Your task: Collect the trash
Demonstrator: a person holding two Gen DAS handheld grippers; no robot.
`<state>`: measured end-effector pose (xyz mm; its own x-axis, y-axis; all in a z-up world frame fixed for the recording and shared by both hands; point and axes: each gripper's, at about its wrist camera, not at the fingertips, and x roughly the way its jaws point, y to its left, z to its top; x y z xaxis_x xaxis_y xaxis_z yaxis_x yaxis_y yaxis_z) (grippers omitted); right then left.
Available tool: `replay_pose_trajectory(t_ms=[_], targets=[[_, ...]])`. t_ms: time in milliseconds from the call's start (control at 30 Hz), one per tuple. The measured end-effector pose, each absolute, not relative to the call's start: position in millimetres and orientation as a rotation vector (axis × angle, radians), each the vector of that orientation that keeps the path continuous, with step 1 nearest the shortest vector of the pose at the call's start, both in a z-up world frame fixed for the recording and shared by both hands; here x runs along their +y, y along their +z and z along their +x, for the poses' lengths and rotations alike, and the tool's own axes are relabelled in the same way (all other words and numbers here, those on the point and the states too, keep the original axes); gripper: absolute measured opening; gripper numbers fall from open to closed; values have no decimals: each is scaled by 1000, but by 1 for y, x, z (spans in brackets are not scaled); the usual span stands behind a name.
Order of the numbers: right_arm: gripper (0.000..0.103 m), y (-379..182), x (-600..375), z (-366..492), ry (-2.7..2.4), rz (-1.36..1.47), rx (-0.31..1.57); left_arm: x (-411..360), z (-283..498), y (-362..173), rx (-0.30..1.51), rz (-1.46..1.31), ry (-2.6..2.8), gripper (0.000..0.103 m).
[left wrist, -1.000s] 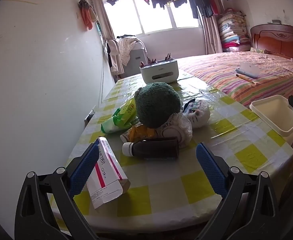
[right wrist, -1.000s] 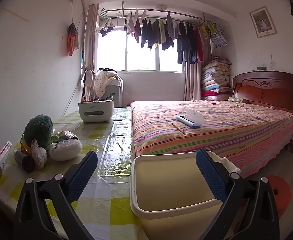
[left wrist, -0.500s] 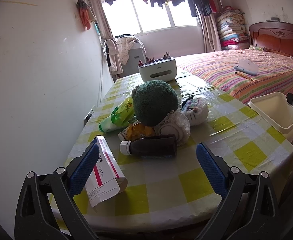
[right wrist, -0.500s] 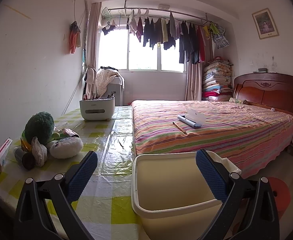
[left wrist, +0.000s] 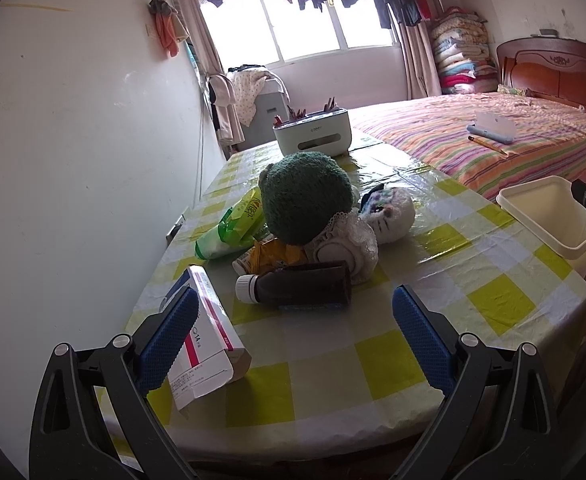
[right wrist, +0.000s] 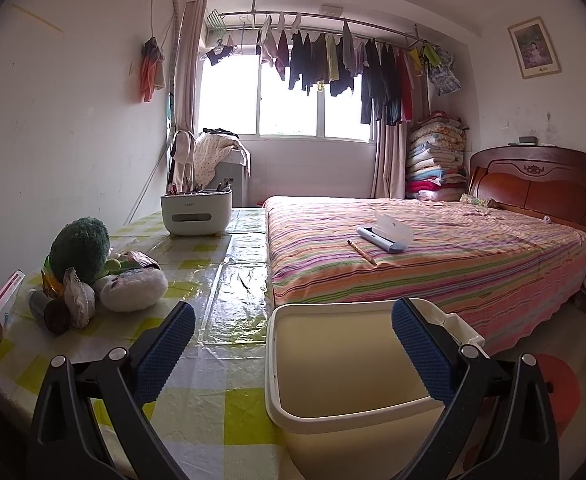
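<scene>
we have edged our left gripper (left wrist: 293,328) nearer the dark bottle (left wrist: 295,289); both our grippers gape empty, so collecting hasn't begun.

A glossy, wrinkled plastic cloth covers the table (left wrist: 505,304), carrying a fuzzy green plush toy (left wrist: 305,196), a matt cardboard box (left wrist: 209,340), a dark glossy bottle (left wrist: 297,290) and a smooth cream plastic bin (right wrist: 345,364).

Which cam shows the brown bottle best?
Left wrist: the bottle lies on its side, seen full length with its white cap, centred ahead of the open fingers. Right wrist catches only its dark bottom end at far left.
</scene>
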<state>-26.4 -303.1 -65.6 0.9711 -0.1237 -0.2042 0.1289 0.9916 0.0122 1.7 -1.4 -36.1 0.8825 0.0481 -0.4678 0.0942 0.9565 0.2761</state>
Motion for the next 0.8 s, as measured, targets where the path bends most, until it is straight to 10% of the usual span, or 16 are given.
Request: replay_pose_trajectory(t_ms=[800], targets=[[96, -68, -300, -27, -116, 2, 210, -7, 4, -43, 516, 316, -33, 96]])
